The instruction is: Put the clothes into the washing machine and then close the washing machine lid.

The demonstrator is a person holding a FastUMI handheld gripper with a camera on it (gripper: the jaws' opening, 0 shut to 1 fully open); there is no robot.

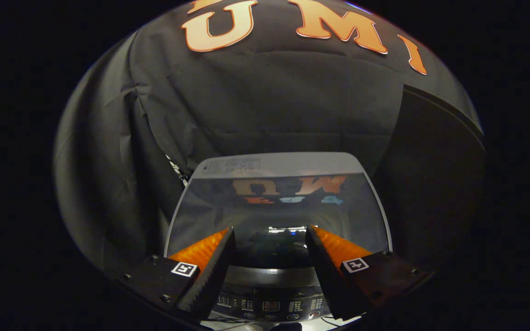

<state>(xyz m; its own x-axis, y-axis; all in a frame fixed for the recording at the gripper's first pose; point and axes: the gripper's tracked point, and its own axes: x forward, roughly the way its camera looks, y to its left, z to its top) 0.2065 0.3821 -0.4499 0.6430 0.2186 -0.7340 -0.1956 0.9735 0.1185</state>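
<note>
Jaws (pixel 269 232) stand open and hold nothing, poised over the washing machine (pixel 276 294); its glass lid (pixel 276 207) lies closed just beyond them, the control panel (pixel 269 305) between them.

The washing machine lid (pixel 276 207) was seen lying flat and shut over the tub, so the way down was blocked by its glass; the gripper (pixel 269 236) was held above it with its fingers spread apart, and nothing was caught between them; open room was left above the lid; the cloth wall (pixel 265 105) stood close behind the machine; the control panel (pixel 269 304) sat under the fingers.
</note>
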